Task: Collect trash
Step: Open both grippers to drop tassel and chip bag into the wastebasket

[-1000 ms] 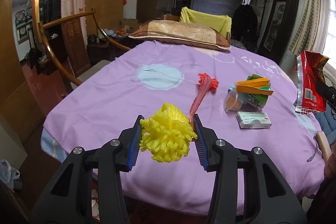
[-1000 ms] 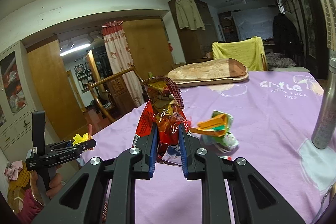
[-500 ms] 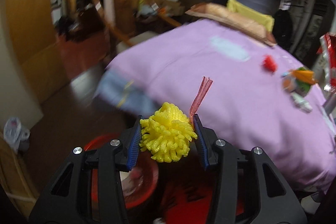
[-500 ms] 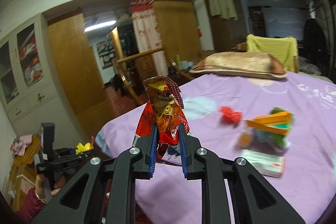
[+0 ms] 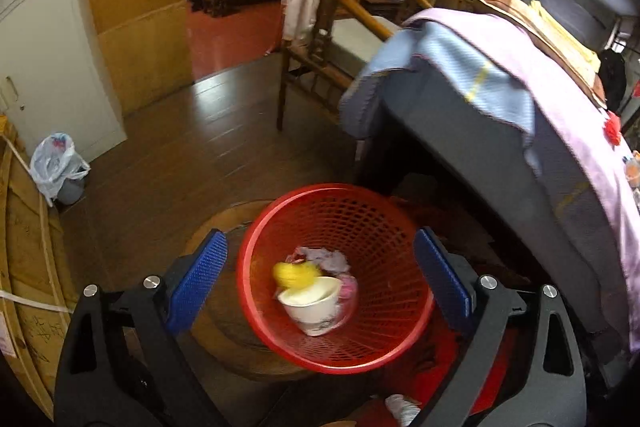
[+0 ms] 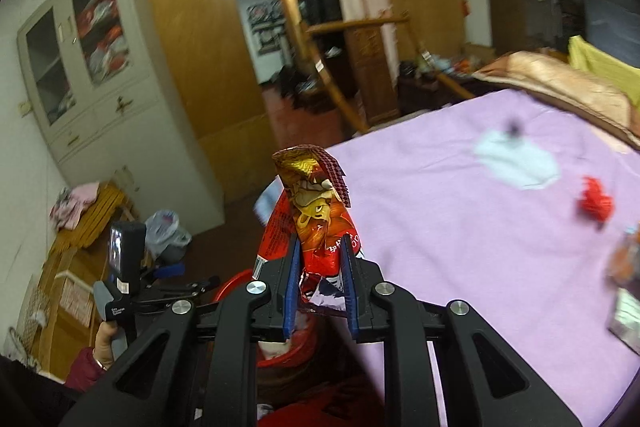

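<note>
Our left gripper (image 5: 320,275) had just opened its jaws, empty, over the basket (image 5: 384,227); our right gripper (image 6: 319,287) pinched the light, crinkly wrapper (image 6: 316,215) low.

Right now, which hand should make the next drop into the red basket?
Right. The right tool is shut on the snack bag, near the red basket. The left tool, jaws just opened, is empty; its yellow foam net is inside.
</note>
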A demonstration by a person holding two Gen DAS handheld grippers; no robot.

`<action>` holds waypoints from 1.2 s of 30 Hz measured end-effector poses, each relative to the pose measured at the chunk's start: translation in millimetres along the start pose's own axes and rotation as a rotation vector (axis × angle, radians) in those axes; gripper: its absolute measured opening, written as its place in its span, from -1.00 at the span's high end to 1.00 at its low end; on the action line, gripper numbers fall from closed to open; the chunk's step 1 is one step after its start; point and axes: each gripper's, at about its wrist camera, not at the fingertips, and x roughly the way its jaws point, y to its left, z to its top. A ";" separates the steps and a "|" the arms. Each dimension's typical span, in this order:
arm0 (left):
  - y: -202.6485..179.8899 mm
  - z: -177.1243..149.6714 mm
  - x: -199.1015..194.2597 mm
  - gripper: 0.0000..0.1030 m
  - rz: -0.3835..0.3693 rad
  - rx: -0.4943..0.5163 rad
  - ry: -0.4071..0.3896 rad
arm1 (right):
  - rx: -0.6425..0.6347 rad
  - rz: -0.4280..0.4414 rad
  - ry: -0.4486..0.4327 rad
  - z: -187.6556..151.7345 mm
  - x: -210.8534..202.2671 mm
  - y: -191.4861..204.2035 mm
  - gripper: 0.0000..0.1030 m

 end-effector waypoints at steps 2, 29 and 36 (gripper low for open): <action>9.0 -0.3 1.7 -0.79 0.023 -0.018 -0.004 | -0.017 0.021 0.042 1.5 21.1 11.3 0.62; 46.3 -9.0 5.9 -0.80 0.046 -0.087 0.008 | -0.057 0.079 0.228 -15.3 121.4 59.0 0.18; 14.6 0.3 -21.1 -0.80 0.041 -0.024 -0.045 | -0.028 0.065 0.147 -12.6 78.9 38.5 0.17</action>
